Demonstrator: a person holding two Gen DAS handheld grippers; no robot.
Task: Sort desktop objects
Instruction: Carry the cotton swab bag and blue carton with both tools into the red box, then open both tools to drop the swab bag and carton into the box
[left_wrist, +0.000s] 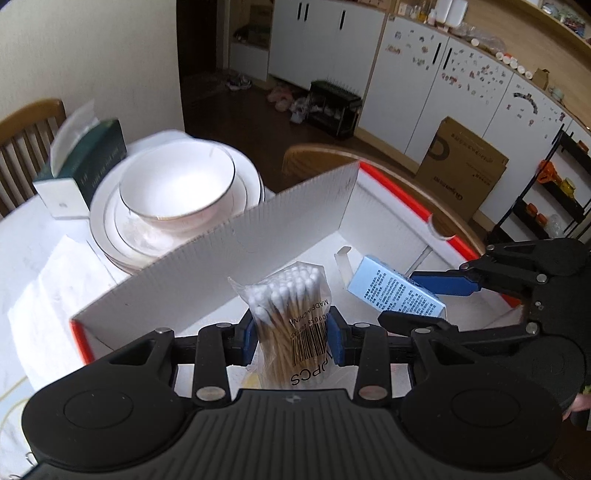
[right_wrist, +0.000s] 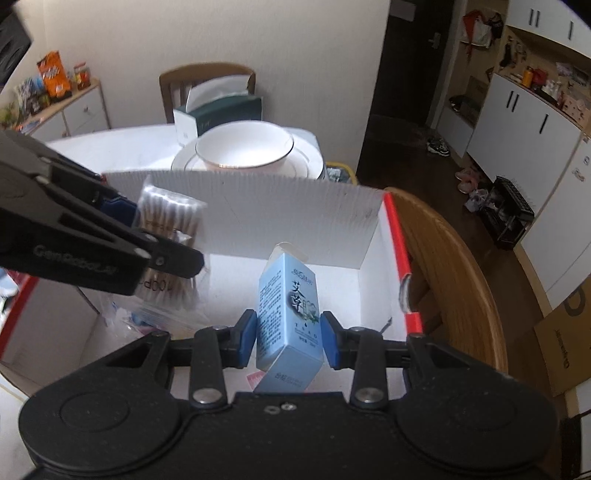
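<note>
Left wrist view: left gripper (left_wrist: 291, 334) clamps a clear plastic bag of wooden cotton swabs (left_wrist: 291, 314) over the white corrugated box (left_wrist: 236, 236). Light, crinkly, probably slippery; mid-bundle grip suits. Right gripper (right_wrist: 289, 341) pinches a pale blue cardboard carton (right_wrist: 288, 314), 1 flap open; light, crushable, held by its sides.

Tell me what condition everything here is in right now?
Left hand-held gripper: shut on cotton swab pack.
Right hand-held gripper: shut on blue carton, top flap open.
Cardboard box: open.
Bowl: upright, stacked on plates.
Tissue box: tissue sticking out.
</note>
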